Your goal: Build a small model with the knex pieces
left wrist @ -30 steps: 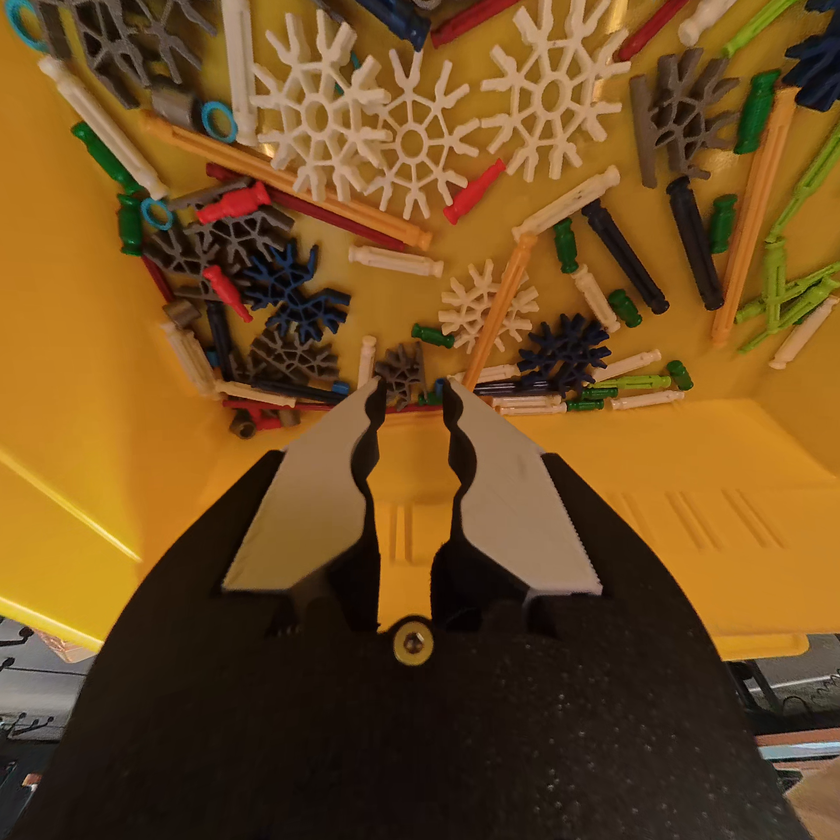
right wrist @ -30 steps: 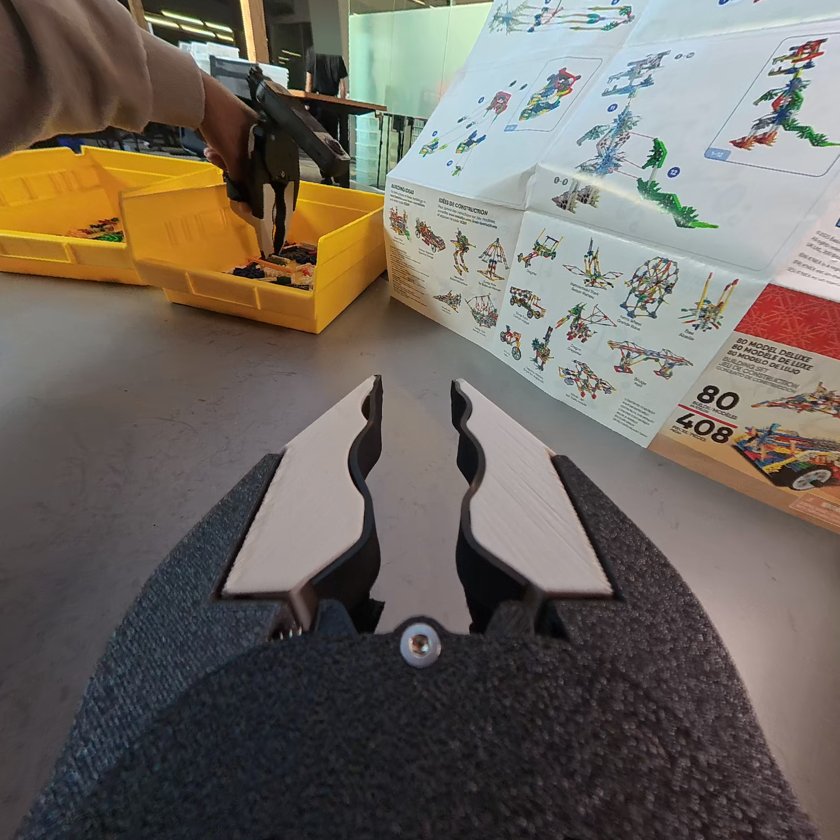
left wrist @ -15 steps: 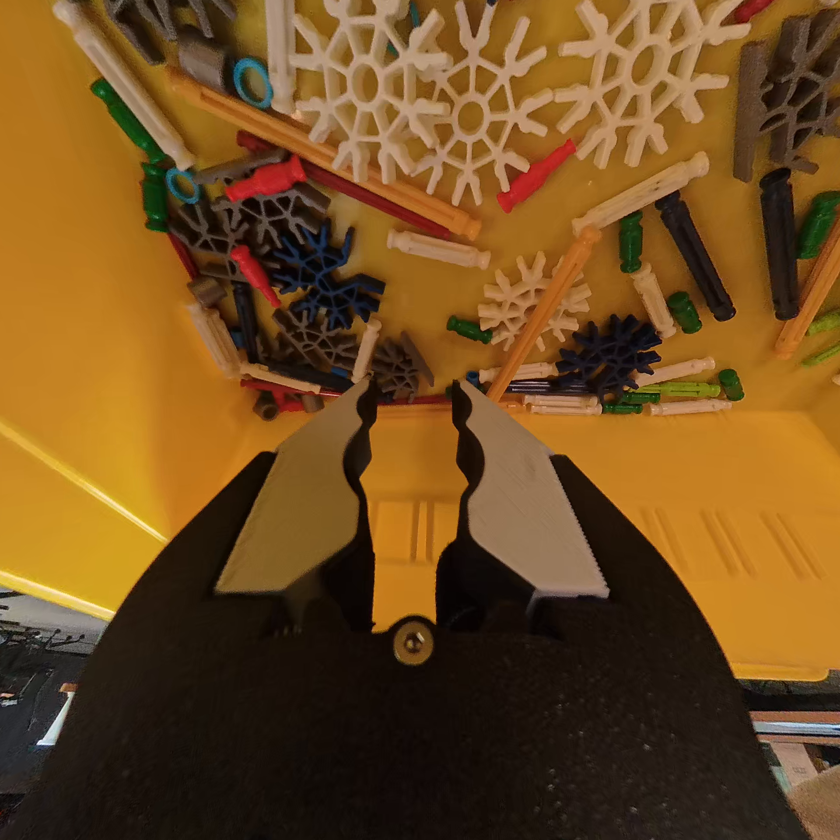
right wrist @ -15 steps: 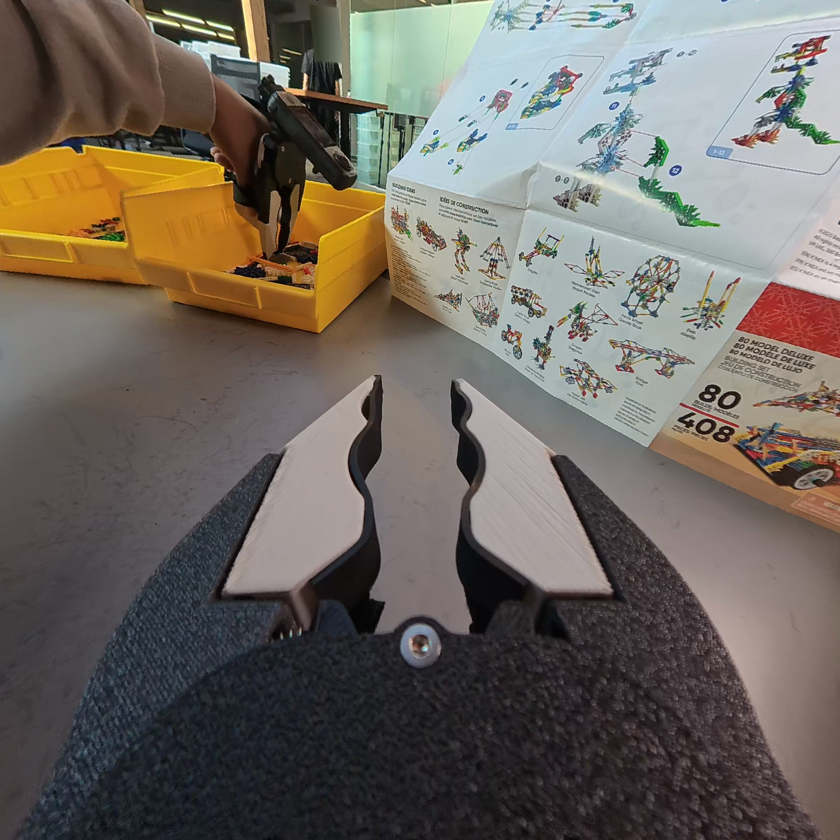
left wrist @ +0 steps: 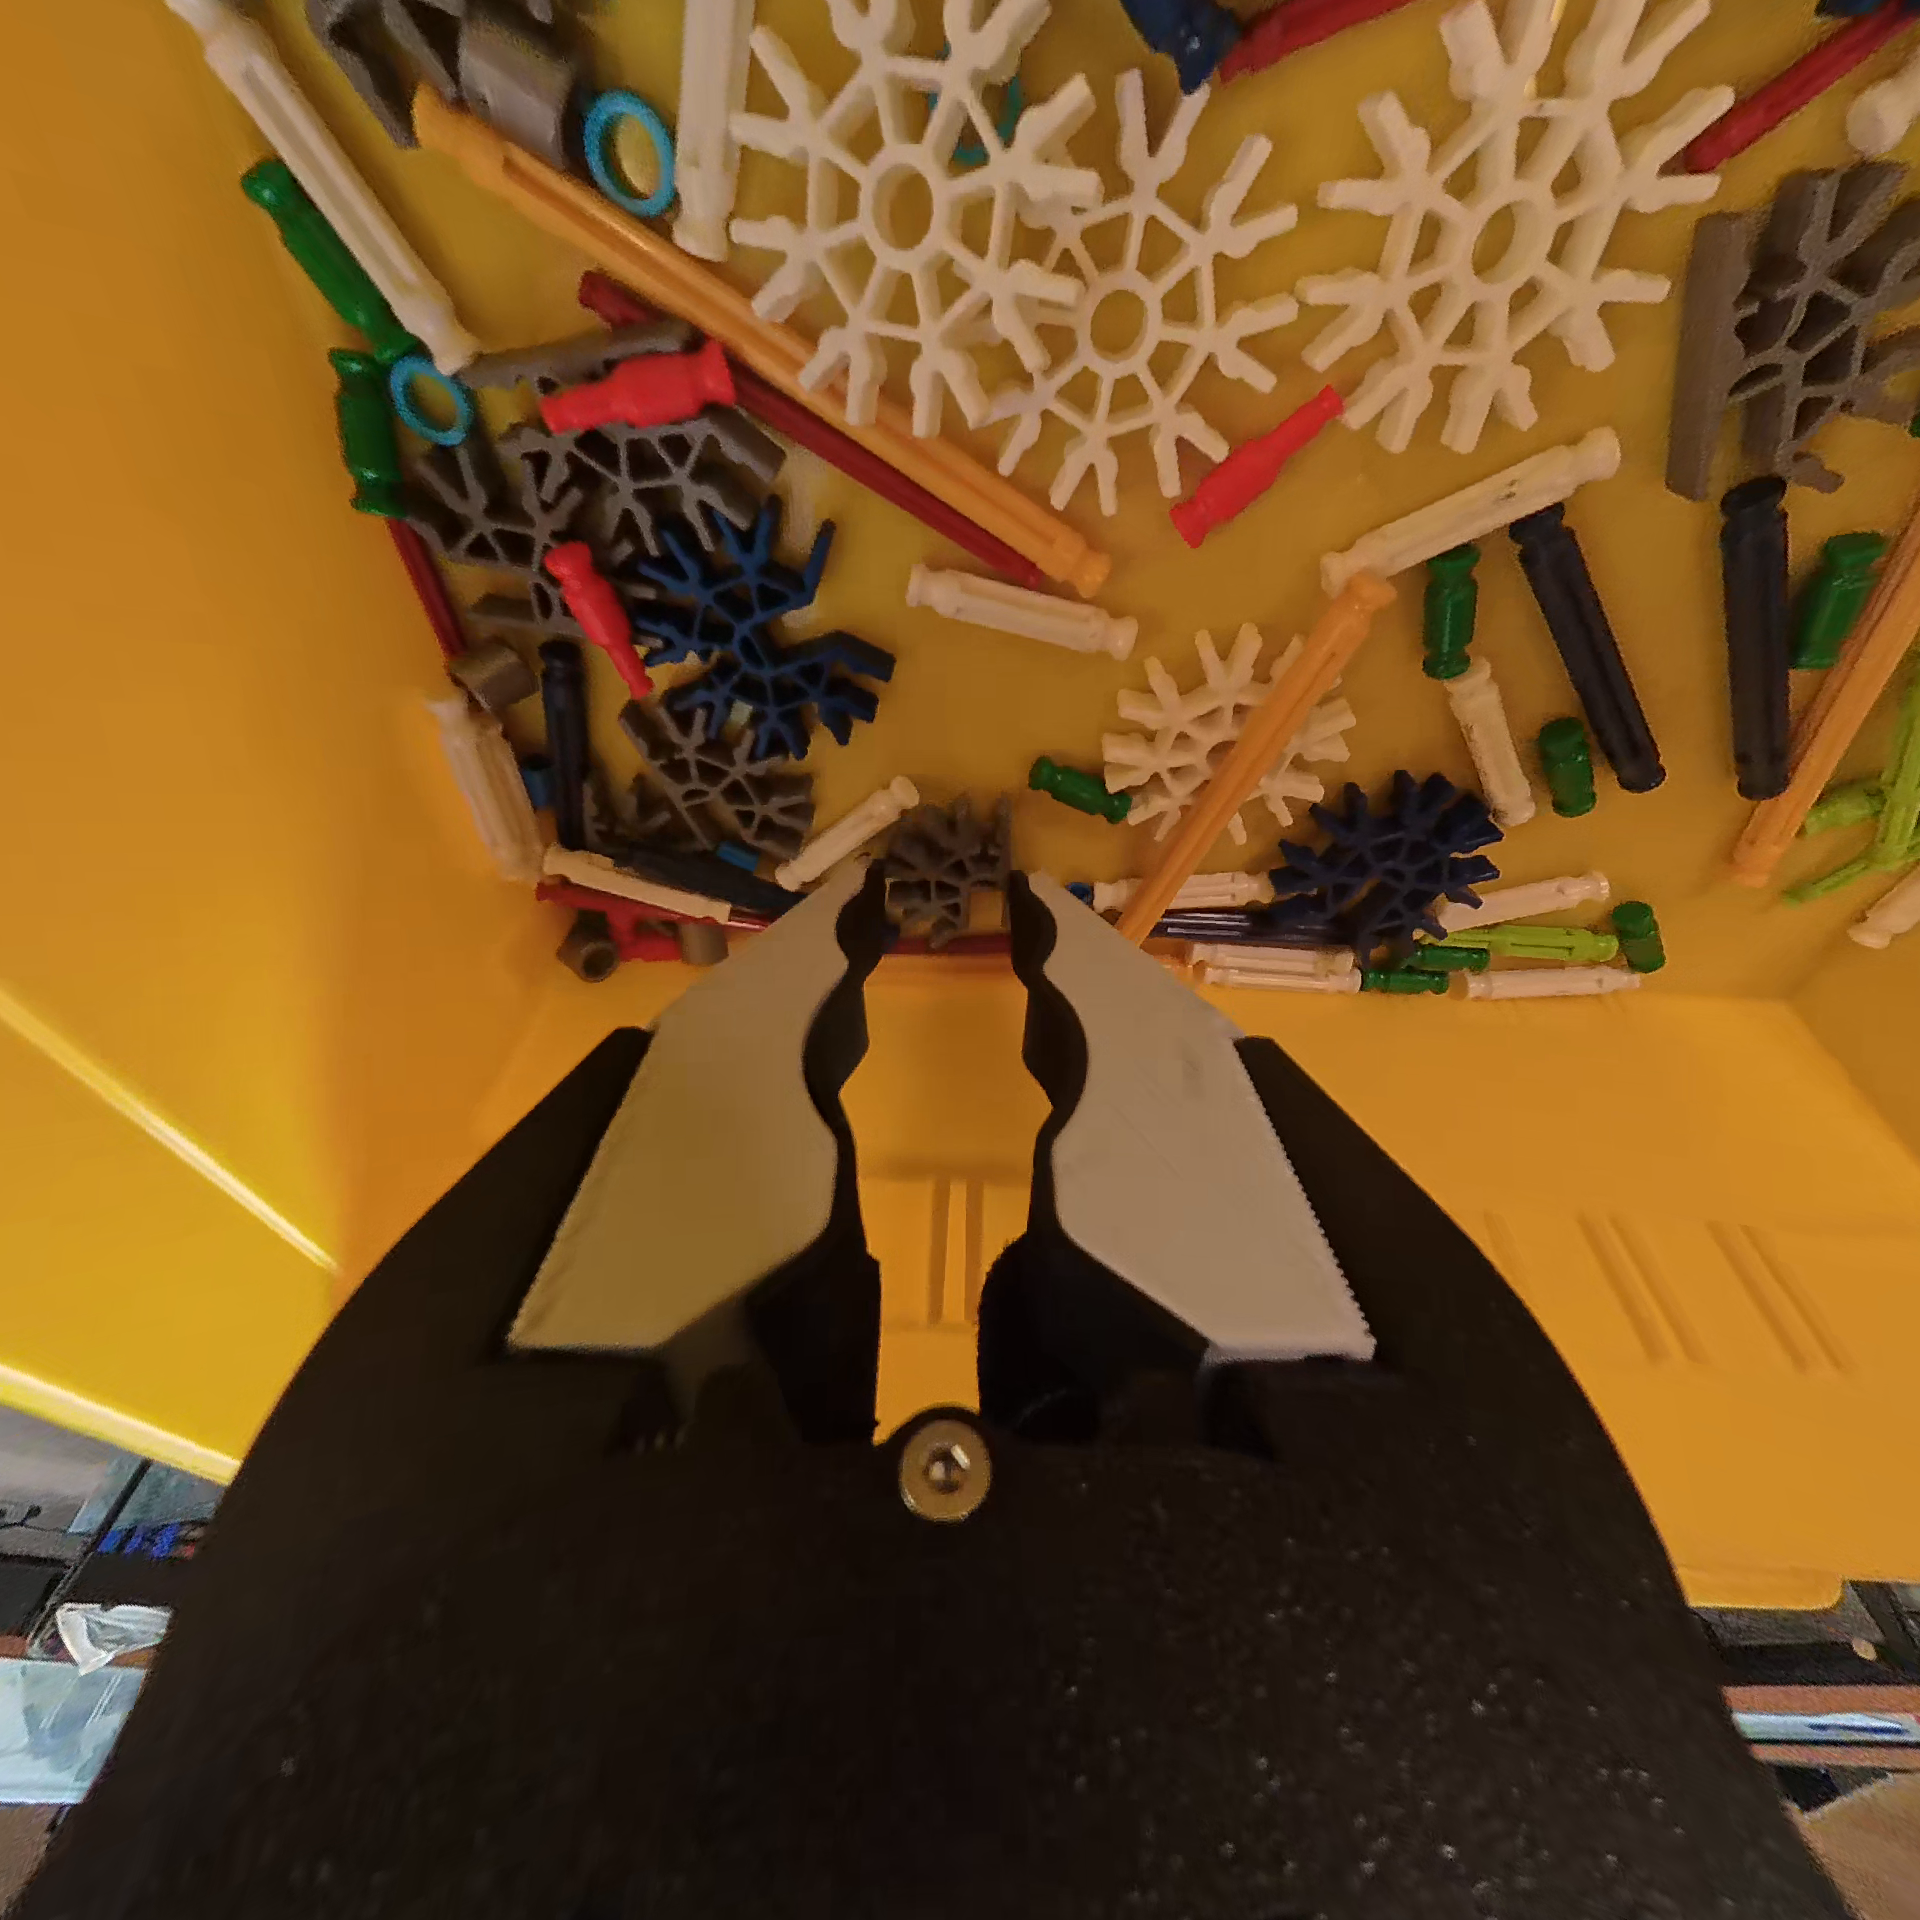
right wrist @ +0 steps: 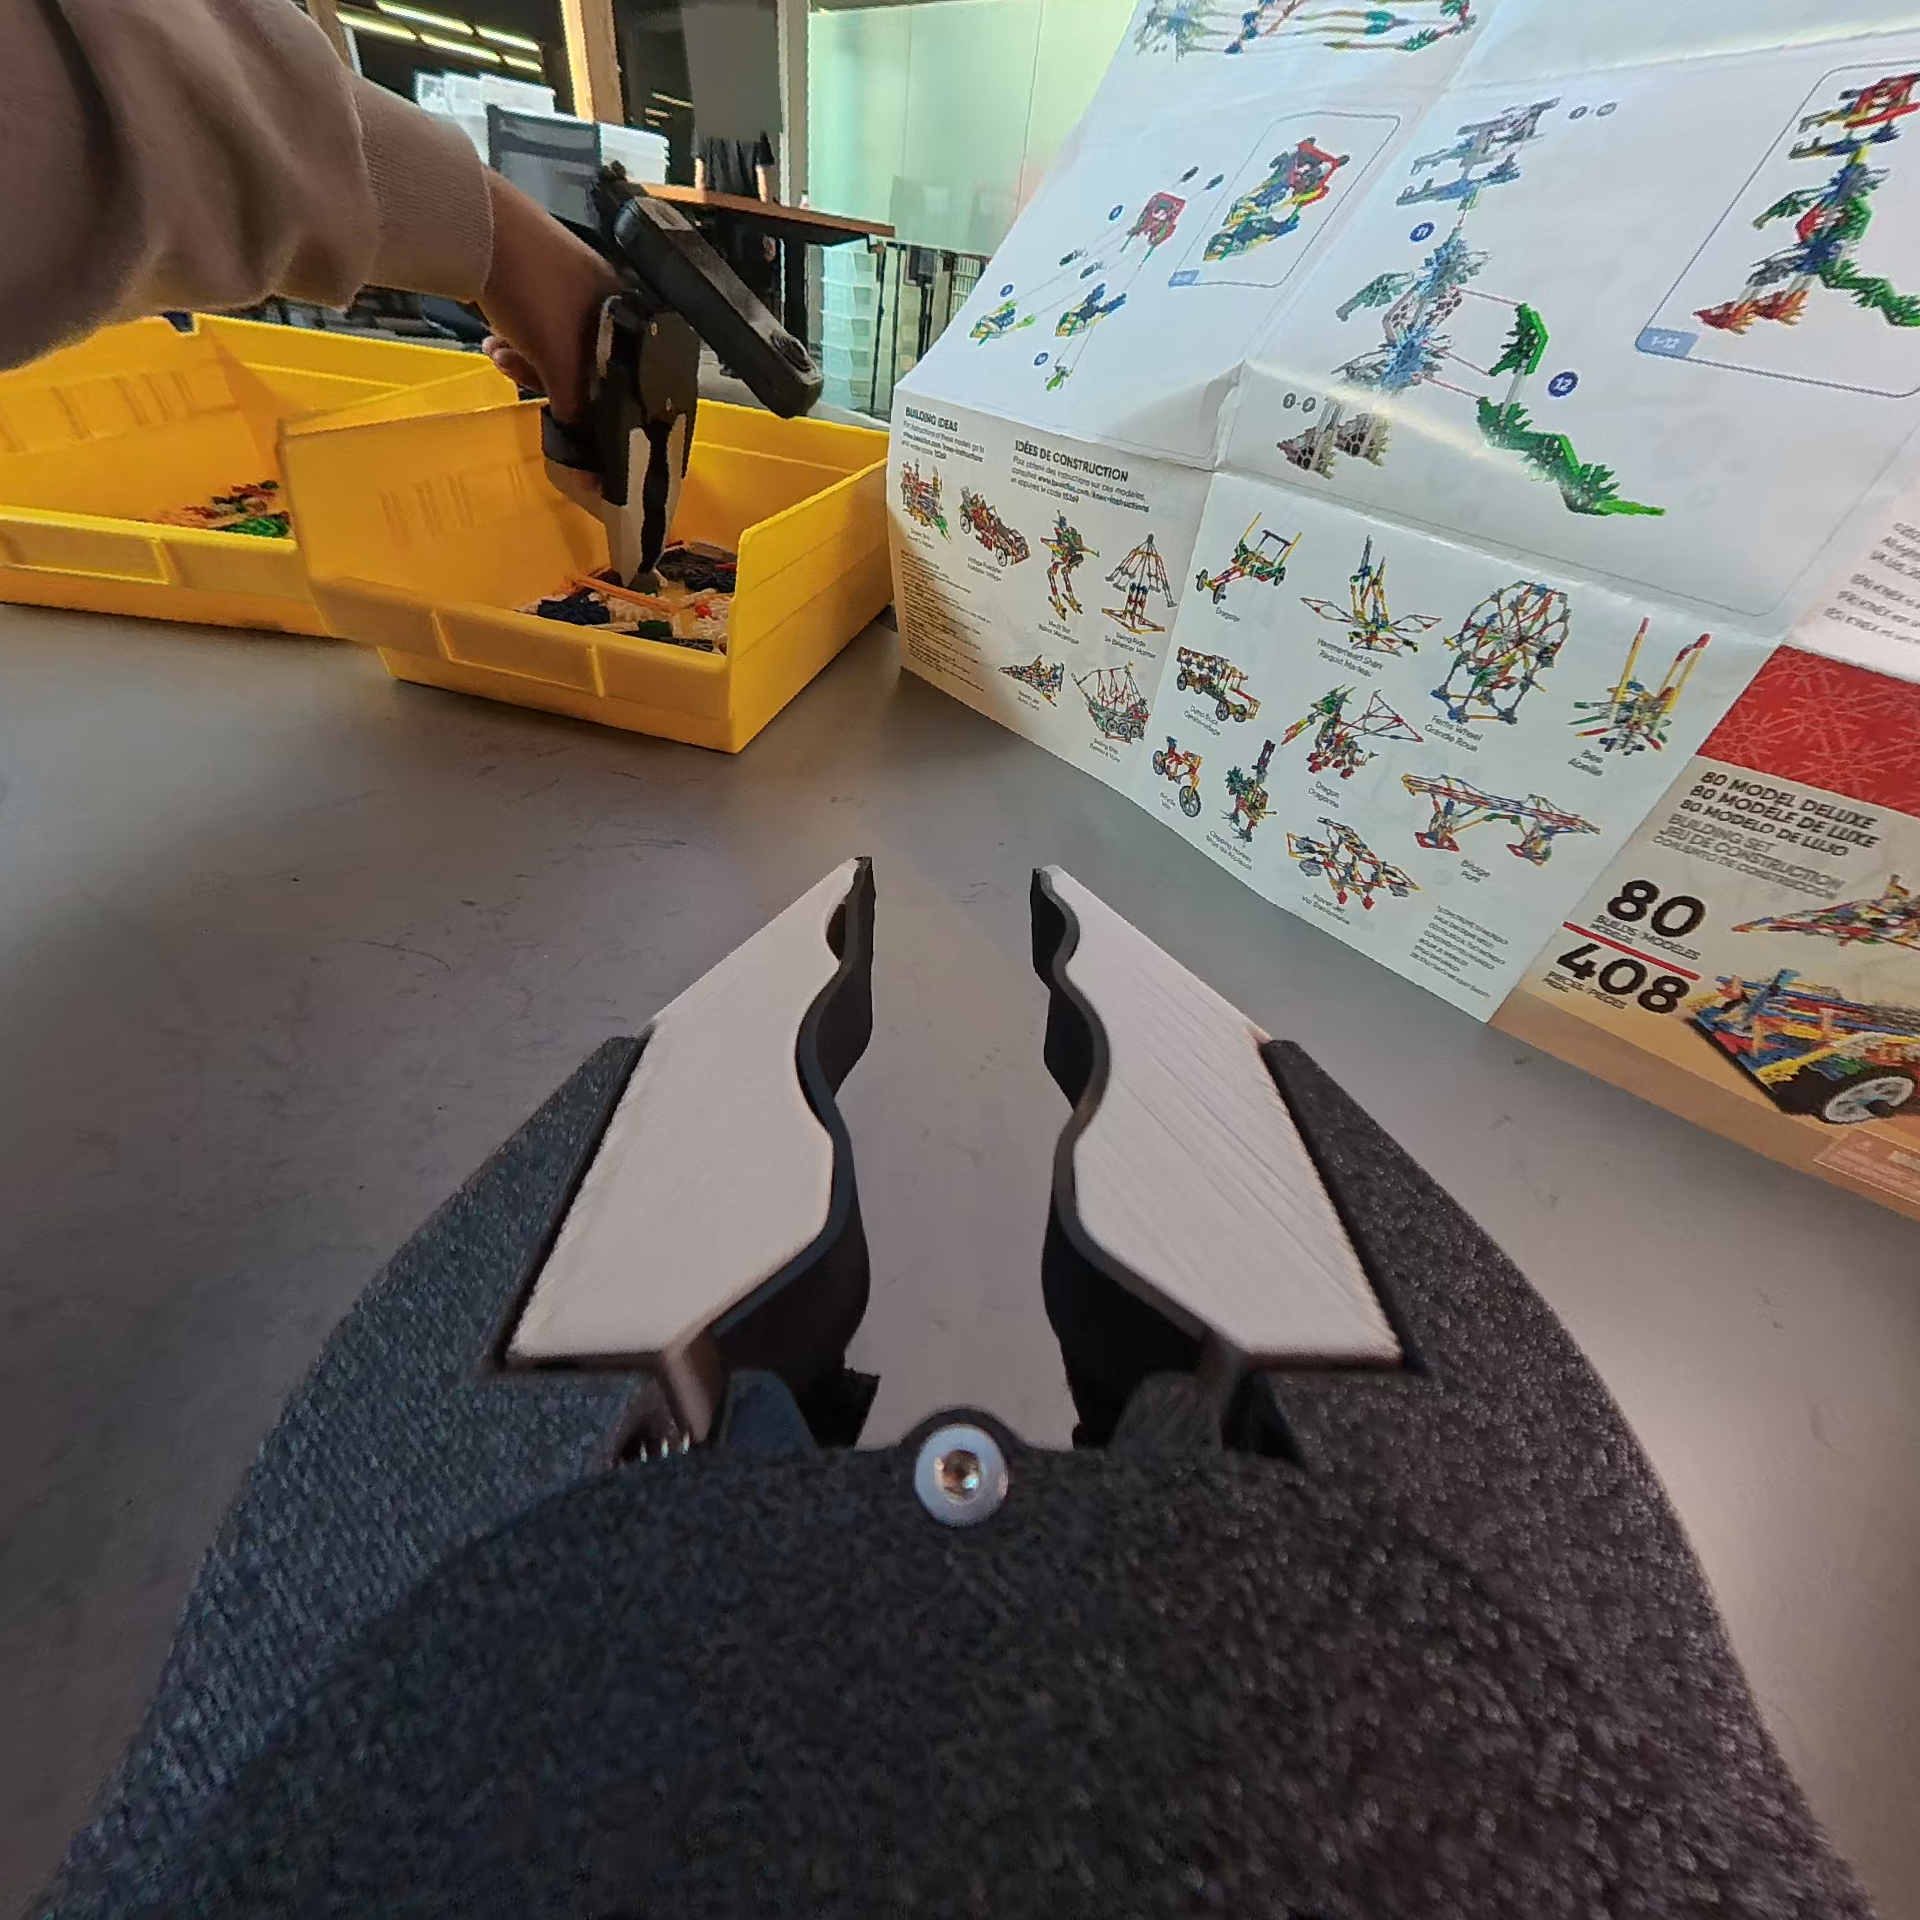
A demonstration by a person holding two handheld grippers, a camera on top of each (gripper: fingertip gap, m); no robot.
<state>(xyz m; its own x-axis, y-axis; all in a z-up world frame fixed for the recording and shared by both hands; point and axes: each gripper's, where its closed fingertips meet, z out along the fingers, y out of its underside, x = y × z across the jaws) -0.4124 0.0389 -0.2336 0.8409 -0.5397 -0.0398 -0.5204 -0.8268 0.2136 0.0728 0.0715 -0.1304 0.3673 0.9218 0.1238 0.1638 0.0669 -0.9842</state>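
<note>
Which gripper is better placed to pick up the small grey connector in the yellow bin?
Left. The left gripper is open inside the yellow bin, its fingers either side of the grey connector. The right gripper is open over the bare grey table, away from the bin.

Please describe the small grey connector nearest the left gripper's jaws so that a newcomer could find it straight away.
Look into the yellow bin of construction-toy pieces, along its near wall. There, framed by the open jaws of the left gripper, lies the small grey connector. It is a fan-shaped partial wheel, unlike the full-round dark blue connector to its right and the larger grey ones to its left.
</note>
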